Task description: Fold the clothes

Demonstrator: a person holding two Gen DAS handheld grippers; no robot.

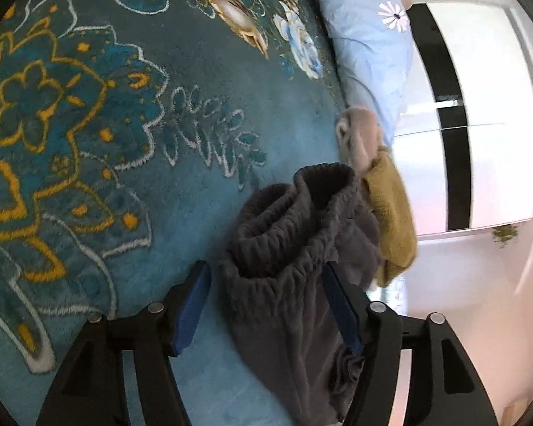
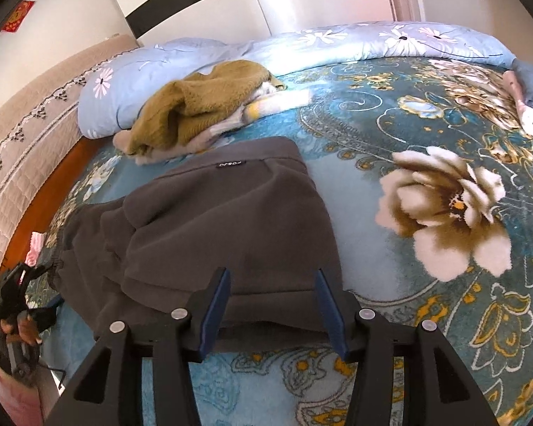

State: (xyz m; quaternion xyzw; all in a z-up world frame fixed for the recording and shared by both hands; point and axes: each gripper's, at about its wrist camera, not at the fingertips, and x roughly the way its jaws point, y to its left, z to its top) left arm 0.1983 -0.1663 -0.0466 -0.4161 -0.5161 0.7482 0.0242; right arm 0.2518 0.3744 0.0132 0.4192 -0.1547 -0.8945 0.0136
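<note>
While grey pants (image 2: 209,234) lie on bed (image 2: 391,213): L gripper (image 1: 266,305) spread, waistband between pads, no pinch; R gripper (image 2: 272,305) spread at hem; mustard sweater (image 2: 195,106) at 12.

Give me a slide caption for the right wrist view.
Open right gripper over folded grey trousers on a floral blanket, mustard sweater behind.
</note>
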